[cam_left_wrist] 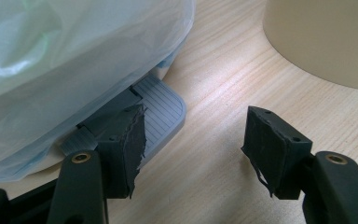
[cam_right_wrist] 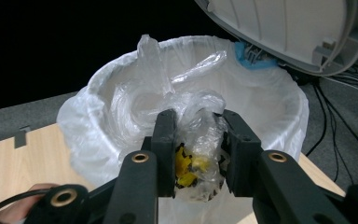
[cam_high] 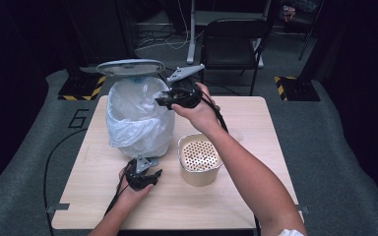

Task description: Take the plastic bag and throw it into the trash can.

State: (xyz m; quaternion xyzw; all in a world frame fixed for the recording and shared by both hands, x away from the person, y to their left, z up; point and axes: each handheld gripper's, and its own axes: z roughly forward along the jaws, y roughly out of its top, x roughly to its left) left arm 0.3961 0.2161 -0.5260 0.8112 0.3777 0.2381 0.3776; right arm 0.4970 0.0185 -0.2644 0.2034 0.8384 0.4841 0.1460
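Right hand-held gripper point(cam_right_wrist: 198, 154): jaws pinching a small clear plastic bag point(cam_right_wrist: 196, 140) with yellow and dark scraps inside. It is held over the open mouth of the bin point(cam_right_wrist: 279, 112), which is lined with a white plastic liner point(cam_right_wrist: 98, 116). In the high view this hand-held gripper point(cam_high: 163, 100) sits at about 12 o'clock on the desk point(cam_high: 256, 128), at the bin's right rim. The small bag's contents are too crumpled to identify.

Left hand-held gripper point(cam_left_wrist: 193, 140): jaws spread apart with nothing between them. One jaw rests on the bin's grey ribbed foot pedal point(cam_left_wrist: 161, 112). In the high view it point(cam_high: 145, 178) lies at about 7 o'clock, just below the bin's base.

Bin lid point(cam_high: 130, 67): grey, raised open above the back of the bin; its underside shows in the right gripper view, cut off at the upper edge. A strip of blue tape point(cam_right_wrist: 251, 53) sits at the hinge.

Cream container point(cam_high: 199, 160): round-cornered, with a perforated top, at about 5 o'clock from the bin, just beside it. In the left gripper view its side is cut off at the upper right.

Writing: a figure "6" point(cam_high: 78, 118) is marked on the grey floor at the desk's 10 o'clock. No brand or label is legible on the bin or container.
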